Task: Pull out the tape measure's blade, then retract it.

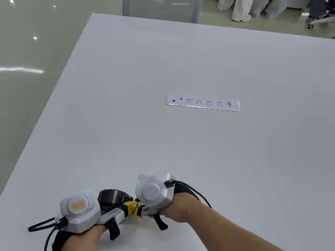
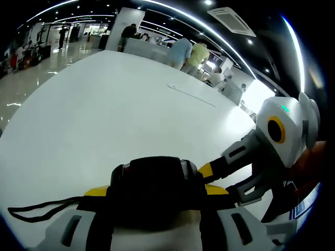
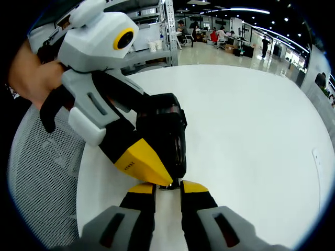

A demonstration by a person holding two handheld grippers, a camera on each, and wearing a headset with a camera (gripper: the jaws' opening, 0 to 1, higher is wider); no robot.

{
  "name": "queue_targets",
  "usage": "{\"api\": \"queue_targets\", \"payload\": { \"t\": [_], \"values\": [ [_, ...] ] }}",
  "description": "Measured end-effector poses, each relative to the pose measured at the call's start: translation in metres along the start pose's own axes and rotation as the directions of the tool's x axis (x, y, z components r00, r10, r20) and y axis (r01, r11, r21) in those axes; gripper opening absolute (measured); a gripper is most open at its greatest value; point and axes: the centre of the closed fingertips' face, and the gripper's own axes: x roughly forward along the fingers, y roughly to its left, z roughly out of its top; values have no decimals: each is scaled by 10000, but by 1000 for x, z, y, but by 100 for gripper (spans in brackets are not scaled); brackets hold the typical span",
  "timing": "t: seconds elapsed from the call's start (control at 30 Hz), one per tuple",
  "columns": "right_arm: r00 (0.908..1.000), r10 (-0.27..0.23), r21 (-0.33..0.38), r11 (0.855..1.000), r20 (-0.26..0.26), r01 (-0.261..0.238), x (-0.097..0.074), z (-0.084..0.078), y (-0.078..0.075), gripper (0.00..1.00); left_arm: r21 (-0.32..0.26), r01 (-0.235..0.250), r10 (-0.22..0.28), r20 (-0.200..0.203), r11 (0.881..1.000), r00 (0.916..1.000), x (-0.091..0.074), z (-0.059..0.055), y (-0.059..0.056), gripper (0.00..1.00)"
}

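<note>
A black tape measure (image 1: 112, 197) sits low over the near edge of the white table (image 1: 157, 68). My left gripper (image 1: 121, 204) is shut on its case. In the left gripper view the case (image 2: 157, 178) sits between my jaws. A thin black wrist strap (image 2: 36, 209) trails off to the left. My right gripper (image 1: 137, 210) meets the case from the right. In the right gripper view the yellow tips of my right gripper (image 3: 168, 189) are pinched on a small dark tab at the bottom edge of the case (image 3: 165, 125). The left gripper's yellow finger (image 3: 138, 162) lies against the case. No blade shows drawn out.
A white power strip (image 1: 203, 102) lies flat at mid-table, well beyond the grippers. A grey mesh chair (image 3: 42, 183) is under the near table edge. Another chair back (image 1: 161, 9) stands at the far edge. People stand in the room behind.
</note>
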Motion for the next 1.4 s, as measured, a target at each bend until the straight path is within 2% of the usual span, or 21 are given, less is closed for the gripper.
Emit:
{"api": "queue_targets", "payload": {
  "t": [0.1,0.23,0.33,0.4,0.5,0.6,0.73,0.77,0.83,0.87,0.93,1.0,1.03,1.07,1.13,1.17,1.27,1.33,1.4],
  "values": [
    [9998,-188,209,9996,82,186,-5,-4,-3,21,20,64,-64,-10,10000,10000,0,0,0,64],
    [9969,-604,1170,9917,504,542,-15,-6,-8,23,49,27,-26,-10,10000,10000,1,0,0,65],
    [9963,-601,1330,9898,613,515,-23,-10,-2,27,125,121,-120,-62,9998,9999,1,-1,-1,66],
    [9934,-653,1398,9888,940,517,-31,-8,1,28,251,170,-167,-137,9995,9998,2,0,-1,66],
    [9882,-1001,1681,9825,1162,798,-41,-10,-1,33,702,166,-162,-72,9974,9998,-2,1,0,66],
    [9876,-1027,1704,9820,1186,816,-42,-10,-1,32,732,176,-170,-81,9972,9998,-2,1,0,67],
    [9859,-1097,1755,9807,1261,866,-45,-12,-1,37,804,205,-200,-65,9965,9998,-4,1,1,74],
    [9733,-1768,2343,9621,1462,1396,-68,-26,-6,38,1856,377,-409,131,9819,9991,-16,11,7,77],
    [9690,-1948,2293,9606,1520,1572,-77,-32,-5,35,2159,587,-688,398,9747,9968,-21,16,7,84],
    [9619,-2169,2445,9541,1667,1728,-85,-34,-5,35,2489,614,-766,515,9666,9957,-26,19,7,90],
    [9476,-2538,2868,9384,1939,1927,-98,-39,-4,38,2903,995,-1257,733,9518,9894,-31,22,4,99],
    [9428,-2678,2926,9343,1987,2037,-105,-45,-3,40,3279,1238,-1555,722,9366,9852,-35,21,3,100],
    [9356,-2943,3001,9261,1950,2287,-112,-58,-2,42,3507,1856,-2309,917,9179,9686,-41,21,-6,100],
    [9320,-3085,3113,9193,1901,2408,-118,-67,-1,44,3792,1939,-2421,832,9048,9667,-44,19,-6,100],
    [9239,-3310,3219,9105,1918,2594,-126,-78,1,46,3949,1921,-2390,727,8984,9683,-49,17,-4,100],
    [9173,-3487,3375,9012,1923,2718,-133,-85,2,48,3933,2034,-2495,695,8967,9659,-51,16,-3,100],
    [9057,-3786,3726,8815,1906,2900,-144,-100,4,48,3906,2132,-2614,739,8955,9624,-58,19,0,100],
    [9050,-3805,3719,8811,1904,2922,-144,-101,4,46,3899,2138,-2616,732,8957,9624,-58,19,0,100],
    [9042,-3824,3713,8806,1902,2944,-145,-102,4,49,3893,2143,-2617,724,8958,9624,-58,18,1,100]
  ]
}}
